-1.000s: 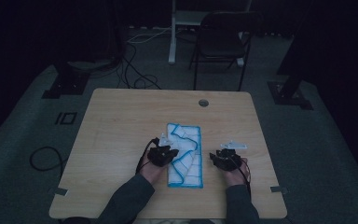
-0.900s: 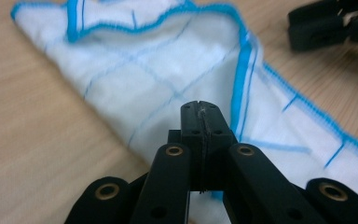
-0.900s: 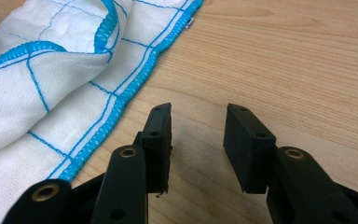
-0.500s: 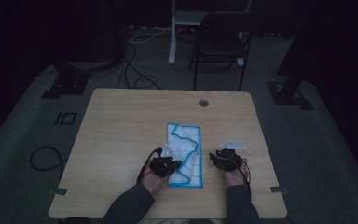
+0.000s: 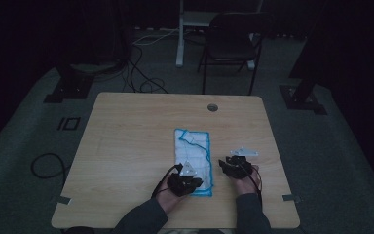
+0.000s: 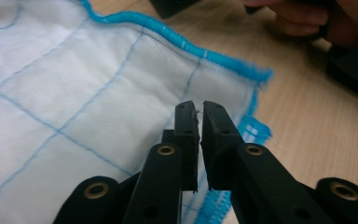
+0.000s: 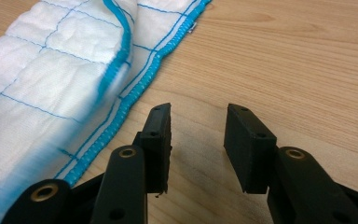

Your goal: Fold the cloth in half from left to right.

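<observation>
One cloth, white w/ blue grid stitching & a blue hem, lay flat on the wooden table, folded into a long narrow strip running away from the person, roughly mid-table toward the near edge. Judging by the doubled hem lines seen in the right gripper view, at least one fold looked done; the strip prob. still needed folding crosswise, so the job seemed about halfway, not finished. Left gripper sat over the cloth's near corner; its jaws had just been opening, w/ only a narrow slit between them & no fabric between the pads as far as the left gripper view showed, so it held nothing. Right gripper hovered above bare wood just beside the cloth's right hem, jaws parted a moderate gap, empty. In the high view both hands were at the near end, left one on the cloth, right one apart from it. Count: 1 cloth, 2 grippers, 1 table; further back 1 dark chair & some cables on the floor. Cloth's underside layers were hidden, so exact no. of folds couldn't be told.
</observation>
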A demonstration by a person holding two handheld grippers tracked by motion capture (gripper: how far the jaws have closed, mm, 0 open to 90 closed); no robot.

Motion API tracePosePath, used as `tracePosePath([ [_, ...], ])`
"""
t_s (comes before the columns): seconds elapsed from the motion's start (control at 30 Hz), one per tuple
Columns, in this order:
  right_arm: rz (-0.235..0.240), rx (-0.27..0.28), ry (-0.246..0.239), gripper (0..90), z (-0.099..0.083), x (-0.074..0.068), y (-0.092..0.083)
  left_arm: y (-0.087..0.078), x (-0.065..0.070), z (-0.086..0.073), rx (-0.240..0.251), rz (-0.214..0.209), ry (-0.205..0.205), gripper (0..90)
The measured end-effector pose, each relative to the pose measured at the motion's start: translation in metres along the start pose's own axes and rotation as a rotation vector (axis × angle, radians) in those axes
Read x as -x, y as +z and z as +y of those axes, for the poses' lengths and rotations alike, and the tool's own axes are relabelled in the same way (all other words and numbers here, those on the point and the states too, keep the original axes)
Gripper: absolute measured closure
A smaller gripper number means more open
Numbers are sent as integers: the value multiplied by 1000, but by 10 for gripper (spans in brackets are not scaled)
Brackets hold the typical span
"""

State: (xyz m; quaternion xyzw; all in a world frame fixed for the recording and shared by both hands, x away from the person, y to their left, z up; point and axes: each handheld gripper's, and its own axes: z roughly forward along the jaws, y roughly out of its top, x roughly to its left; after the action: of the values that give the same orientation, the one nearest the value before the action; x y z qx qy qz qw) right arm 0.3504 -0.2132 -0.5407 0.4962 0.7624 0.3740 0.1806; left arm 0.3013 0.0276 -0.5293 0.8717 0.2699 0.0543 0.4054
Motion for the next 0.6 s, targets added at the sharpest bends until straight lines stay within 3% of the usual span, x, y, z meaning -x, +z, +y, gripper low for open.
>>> tracePosePath([
  [0.1, 1, 2, 0, 614, 0, 0, -1, -2, 0, -2, 3, 6, -5, 835],
  [0.37, 9, 7, -7, 610, 0, -3, -3, -34, -7, -25, 2, 65, -14, 811],
  [0.6, 23, 10, -21, 603, 1, -9, -5, -41, 3, -36, -25, 61, 68, 741],
])
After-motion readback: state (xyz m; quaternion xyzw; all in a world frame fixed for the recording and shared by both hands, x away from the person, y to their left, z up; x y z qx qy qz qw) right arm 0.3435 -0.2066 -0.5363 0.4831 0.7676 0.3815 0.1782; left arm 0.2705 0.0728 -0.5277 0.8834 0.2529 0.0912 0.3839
